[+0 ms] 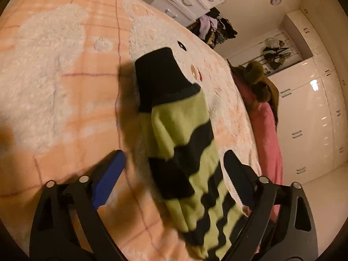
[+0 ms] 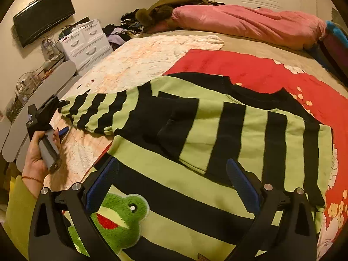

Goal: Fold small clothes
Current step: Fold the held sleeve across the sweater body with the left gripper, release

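Observation:
A green-and-black striped sweater (image 2: 208,130) lies spread on the bed, with a plush frog patch (image 2: 121,215) near its hem. Its sleeve (image 1: 184,134), ending in a long black cuff (image 1: 158,76), runs between the fingers of my left gripper (image 1: 174,169). The blue pads (image 1: 106,178) stand apart from the cloth on both sides, so the gripper is open. In the right wrist view a hand (image 2: 37,152) holds that left gripper (image 2: 64,117) at the sleeve's end. My right gripper (image 2: 174,174) is open over the sweater's body, nothing pinched.
The sweater rests partly on a red floral blanket (image 2: 271,76) and partly on a peach plaid blanket (image 1: 65,76) with white fluffy patches. A pink duvet (image 2: 250,21) lies along the far edge. White drawers (image 2: 87,43) and a wall television (image 2: 43,15) stand beyond the bed.

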The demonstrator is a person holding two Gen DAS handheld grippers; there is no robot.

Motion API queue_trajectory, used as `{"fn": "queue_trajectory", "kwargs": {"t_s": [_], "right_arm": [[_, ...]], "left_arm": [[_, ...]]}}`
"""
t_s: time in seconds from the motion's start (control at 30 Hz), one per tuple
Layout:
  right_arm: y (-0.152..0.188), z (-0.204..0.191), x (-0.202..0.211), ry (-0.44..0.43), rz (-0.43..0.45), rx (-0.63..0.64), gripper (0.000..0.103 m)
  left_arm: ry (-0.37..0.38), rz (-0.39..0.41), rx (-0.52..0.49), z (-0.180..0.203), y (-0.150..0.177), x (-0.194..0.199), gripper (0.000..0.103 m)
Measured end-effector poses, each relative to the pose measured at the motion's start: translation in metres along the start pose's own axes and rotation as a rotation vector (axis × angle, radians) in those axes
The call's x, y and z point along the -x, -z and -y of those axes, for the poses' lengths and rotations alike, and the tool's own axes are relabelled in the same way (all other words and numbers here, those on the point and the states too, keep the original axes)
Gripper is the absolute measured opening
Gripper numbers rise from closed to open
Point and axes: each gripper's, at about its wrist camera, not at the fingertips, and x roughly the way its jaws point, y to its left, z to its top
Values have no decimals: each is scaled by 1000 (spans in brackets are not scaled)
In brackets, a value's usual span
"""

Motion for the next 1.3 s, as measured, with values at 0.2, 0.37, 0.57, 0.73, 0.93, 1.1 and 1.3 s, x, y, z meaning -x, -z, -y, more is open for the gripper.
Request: {"fn": "queue_trajectory", "kwargs": {"t_s": [0.2, 0.37, 0.57, 0.73, 0.93, 1.1, 1.3], "right_arm": [[6, 17, 6, 17, -1, -39, 99], [12, 32, 8, 14, -13, -90, 98], [18, 63, 22, 45, 3, -189, 98], [28, 103, 48, 73, 37, -315, 99], [45, 151, 85, 111, 95, -439, 99], [63, 187, 113, 135, 143, -559, 99], [80, 208, 127, 148, 151, -635, 99]], "left_arm": [[-55, -15, -37, 7, -8, -28, 10], [-26, 34, -175, 35, -2, -8, 1], [122, 47, -332, 99, 35, 41, 1], [230, 3, -465, 162, 89, 69, 1], [300, -62, -621, 219, 175, 93, 1], [298, -201, -690, 246, 246, 75, 1], [215, -422, -775, 238, 334, 20, 8]]}}
